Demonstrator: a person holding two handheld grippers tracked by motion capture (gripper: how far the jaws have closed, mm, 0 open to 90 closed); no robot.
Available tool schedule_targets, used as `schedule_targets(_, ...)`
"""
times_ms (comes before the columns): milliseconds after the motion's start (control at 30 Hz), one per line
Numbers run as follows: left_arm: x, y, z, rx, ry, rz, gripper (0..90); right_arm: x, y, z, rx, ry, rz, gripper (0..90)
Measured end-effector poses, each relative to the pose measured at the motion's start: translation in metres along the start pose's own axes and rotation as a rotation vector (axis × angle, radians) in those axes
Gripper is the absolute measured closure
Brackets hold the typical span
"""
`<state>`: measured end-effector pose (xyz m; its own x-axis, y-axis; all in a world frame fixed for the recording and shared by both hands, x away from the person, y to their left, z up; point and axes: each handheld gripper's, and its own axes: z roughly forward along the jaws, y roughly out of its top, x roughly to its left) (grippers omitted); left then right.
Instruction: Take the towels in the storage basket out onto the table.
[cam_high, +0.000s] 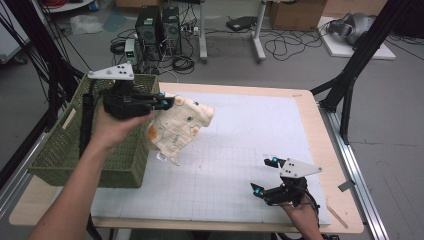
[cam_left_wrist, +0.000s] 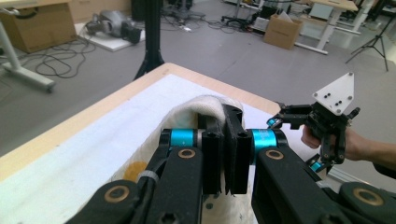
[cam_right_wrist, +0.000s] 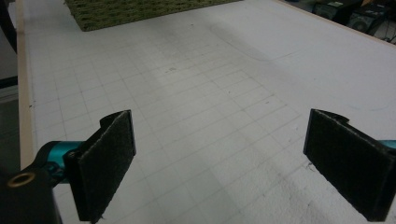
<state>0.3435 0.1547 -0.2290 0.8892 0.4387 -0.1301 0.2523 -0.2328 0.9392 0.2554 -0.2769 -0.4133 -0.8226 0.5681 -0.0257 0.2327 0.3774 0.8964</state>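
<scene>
The cream cloth (cam_high: 179, 126), a printed piece with orange and teal spots, is what we are handling: it is hanging in the air just beside the right rim of the green wicker basket (cam_high: 60, 150), draping down over the left part of the white gridded mat (cam_high: 240, 150). Going by size, we are working on a wooden table (cam_high: 320, 130) that is carrying that mat, with the basket sitting at its left edge and partly overhanging the mat's left border.

Our left gripper (cam_high: 164, 104) is reaching across the top of the basket, and its jaws are clamped tight on the cloth's upper edge; in the left gripper view the pads (cam_left_wrist: 212, 154) are pressing together with a fold of the cloth (cam_left_wrist: 201, 109) bulging up behind them.

Our right gripper (cam_high: 264, 175) is sitting low over the mat near the front right corner, well apart from the cloth. Its jaws are spread wide with nothing between them; in the right gripper view the felt pads (cam_right_wrist: 105, 161) are standing far apart above the bare grid (cam_right_wrist: 210, 102).
</scene>
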Motion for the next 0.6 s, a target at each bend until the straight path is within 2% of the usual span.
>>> schedule_targets(200, -0.004, -0.008, 0.031, 0.035, -0.026, -0.003, 86.4, 0.001, 0.0, 0.0, -0.001, 0.003, -0.007, 8.4)
schedule_targets(600, -0.002, -0.056, 0.11, 0.13, -0.053, -0.098, 86.0, 0.004, 0.003, 0.004, 0.012, 0.018, -0.031, 8.4)
